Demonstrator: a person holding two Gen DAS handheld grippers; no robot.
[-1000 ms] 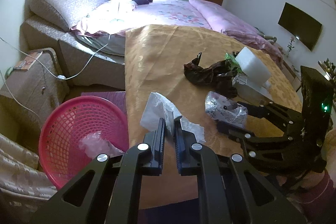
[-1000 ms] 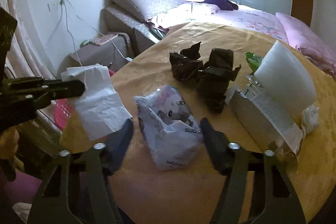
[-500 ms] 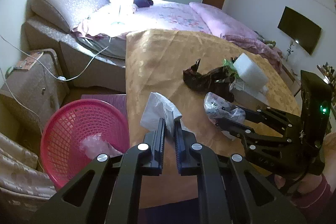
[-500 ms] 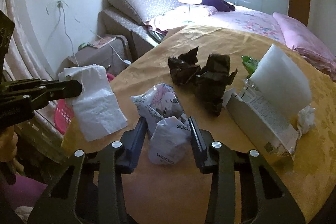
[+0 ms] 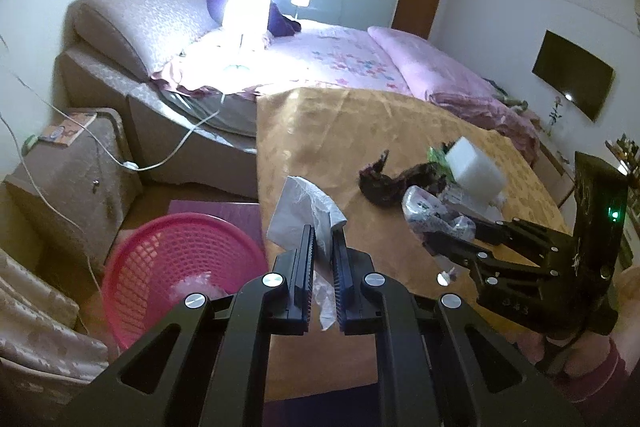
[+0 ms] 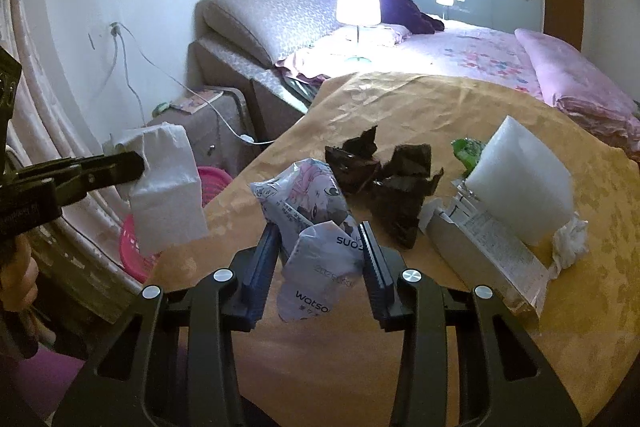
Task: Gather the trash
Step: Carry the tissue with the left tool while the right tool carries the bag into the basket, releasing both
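My left gripper (image 5: pixel 322 233) is shut on a white tissue (image 5: pixel 306 209), which hangs above the table's left edge; from the right wrist view the same tissue (image 6: pixel 168 191) dangles from that gripper (image 6: pixel 138 163). My right gripper (image 6: pixel 320 231) is shut on a crumpled white printed plastic bag (image 6: pixel 316 223), lifted a little off the gold tablecloth (image 6: pixel 440 107). In the left wrist view that gripper (image 5: pixel 440 233) holds the bag (image 5: pixel 430 211) at the right. A pink mesh basket (image 5: pixel 176 267) stands on the floor, below and left of the tissue, with a bit of clear plastic inside.
On the table lie dark brown crumpled wrappers (image 6: pixel 384 179), a white foam block (image 6: pixel 520 183), a torn cardboard package (image 6: pixel 488 247), a tissue wad (image 6: pixel 570 239) and a green wrapper (image 6: pixel 466 149). A bed with a lit lamp (image 6: pixel 358 3) stands behind. A nightstand (image 5: pixel 68 171) with a cable is left of the basket.
The right gripper's jaws closed onto the plastic bag and raised it off the cloth. Both grippers have risen, the left one still holding the tissue.
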